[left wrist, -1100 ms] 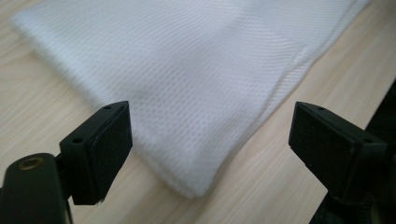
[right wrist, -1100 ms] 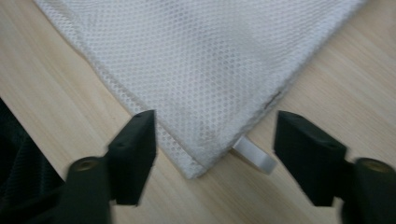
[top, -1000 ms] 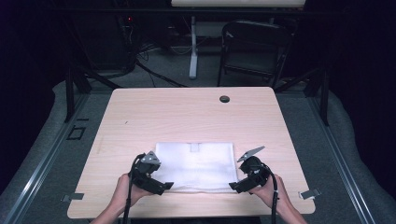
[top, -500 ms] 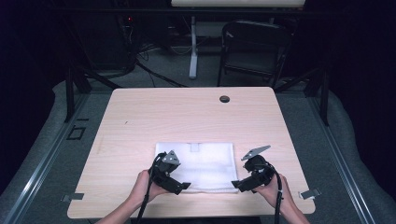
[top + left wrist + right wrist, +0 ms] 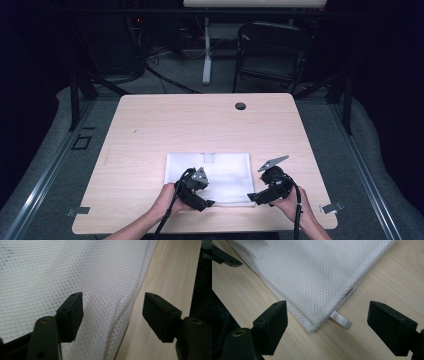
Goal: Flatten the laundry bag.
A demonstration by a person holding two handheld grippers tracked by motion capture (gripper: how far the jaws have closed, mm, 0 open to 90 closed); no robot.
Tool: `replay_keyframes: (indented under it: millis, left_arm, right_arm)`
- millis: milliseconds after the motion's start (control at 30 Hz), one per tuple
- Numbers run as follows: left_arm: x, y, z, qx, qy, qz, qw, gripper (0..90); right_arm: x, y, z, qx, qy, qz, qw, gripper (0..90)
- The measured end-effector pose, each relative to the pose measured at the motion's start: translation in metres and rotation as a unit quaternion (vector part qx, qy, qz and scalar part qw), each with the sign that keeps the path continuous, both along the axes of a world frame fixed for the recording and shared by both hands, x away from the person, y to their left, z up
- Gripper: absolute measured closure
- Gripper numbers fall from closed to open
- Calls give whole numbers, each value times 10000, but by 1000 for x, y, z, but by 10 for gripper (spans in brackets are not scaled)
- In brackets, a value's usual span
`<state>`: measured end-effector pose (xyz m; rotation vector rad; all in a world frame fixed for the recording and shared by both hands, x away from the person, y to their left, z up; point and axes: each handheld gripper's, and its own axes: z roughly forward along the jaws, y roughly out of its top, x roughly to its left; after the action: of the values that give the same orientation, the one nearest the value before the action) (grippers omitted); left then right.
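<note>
A white mesh bag (image 5: 215, 170) lies flat on the wooden table (image 5: 200, 125), near its front edge. My left gripper (image 5: 206, 203) hovers low over the bag's near edge. In the left gripper view (image 5: 113, 315) the jaws have just been closing, and the puckered mesh edge (image 5: 117, 312) lies between them without touching the pads. My right gripper (image 5: 253, 198) is at the bag's near right corner. In the right gripper view (image 5: 327, 327) it stands open around that corner (image 5: 312, 322) and a small white ribbon tab (image 5: 340, 320).
A round cable hole (image 5: 240, 106) sits near the table's far edge. A dark folding chair (image 5: 272, 50) and a white post (image 5: 206, 50) stand beyond the table. Both forearms come in over the front edge (image 5: 200, 231).
My left gripper has slid to the right along the bag's near edge and now sits over the mesh, its jaws narrower than before. The right gripper has stayed where it was.
</note>
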<state>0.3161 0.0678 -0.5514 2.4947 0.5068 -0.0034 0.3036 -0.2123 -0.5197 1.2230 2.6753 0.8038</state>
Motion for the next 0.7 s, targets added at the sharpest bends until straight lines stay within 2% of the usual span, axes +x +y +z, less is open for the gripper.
replay_keyframes:
  millis: [33,67,133,200,233,300,567,633,700]
  left_arm:
    - [0,0,0,0,0,0,10000,444]
    - [0,-1,-2,13,14,-31,10000,444]
    - [2,-3,-6,56,68,-44,10000,554]
    - [2,-3,-9,79,60,-62,9999,611]
    - [3,-3,-10,62,33,-62,10000,611]
    - [4,-2,-10,36,42,-60,10000,716]
    - [4,-2,-10,61,24,-41,10000,793]
    - [4,-1,-10,68,4,-29,10000,822]
    - [4,-1,-10,74,-21,-26,10000,856]
  right_arm:
    - [0,0,0,-21,-3,8,10000,166]
    - [0,0,0,-21,-3,8,10000,166]
    - [0,0,-1,-23,4,16,10000,170]
    - [1,0,-1,6,77,93,9999,176]
    - [1,0,-1,6,77,93,9999,176]
    - [1,1,-3,88,172,90,9998,189]
    - [1,2,-3,49,150,81,9998,205]
    - [1,2,-3,11,139,91,9999,223]
    - [1,3,-3,10,171,83,9998,287]
